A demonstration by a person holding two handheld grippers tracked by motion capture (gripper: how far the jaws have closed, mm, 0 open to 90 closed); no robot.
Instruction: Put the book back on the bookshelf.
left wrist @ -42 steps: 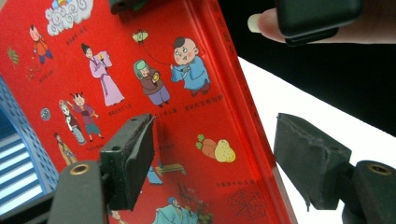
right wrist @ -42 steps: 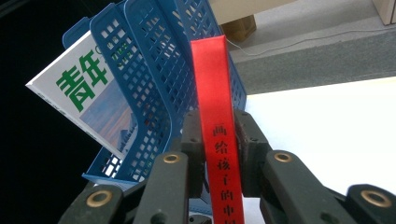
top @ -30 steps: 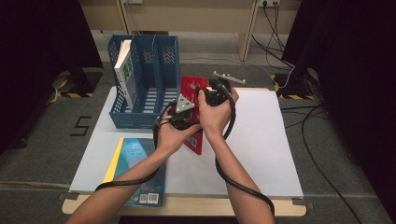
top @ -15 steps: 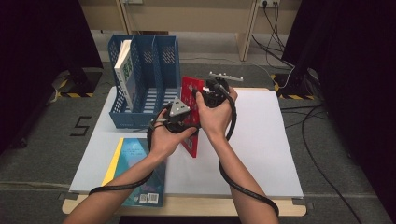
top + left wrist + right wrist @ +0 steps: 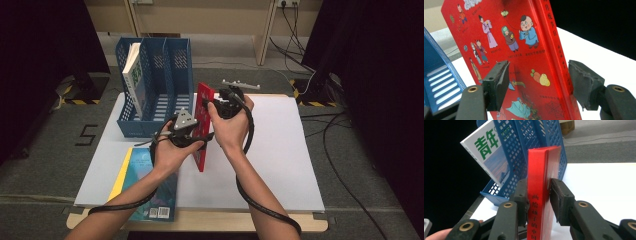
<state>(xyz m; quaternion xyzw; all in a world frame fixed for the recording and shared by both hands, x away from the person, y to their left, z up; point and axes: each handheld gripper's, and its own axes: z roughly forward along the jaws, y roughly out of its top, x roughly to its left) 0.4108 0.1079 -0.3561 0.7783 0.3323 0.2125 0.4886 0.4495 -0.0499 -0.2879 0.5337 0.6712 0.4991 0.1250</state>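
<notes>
A red picture book (image 5: 202,131) stands on edge on the white table top (image 5: 285,160), held between both hands. My left gripper (image 5: 199,137) reaches it from the left. In the left gripper view its jaws (image 5: 539,85) have just been closing around the red book (image 5: 524,50), one pad against the cover and the other at the spine. My right gripper (image 5: 209,104) sits at the book's upper part. In the right gripper view its jaws (image 5: 539,195) have just been opening: the left pad still meets the spine (image 5: 537,202) and a thin gap shows at the right pad.
A blue mesh file rack (image 5: 165,75) stands behind the book at the back left, with a white magazine (image 5: 134,70) leaning in its left slot. A teal book (image 5: 150,185) lies flat at the table's front left edge. Cables run across the floor on the right.
My left hand has slid down the book toward the table's front, and its jaws now sit lower on the cover. The right hand has stayed at the book's upper part.
</notes>
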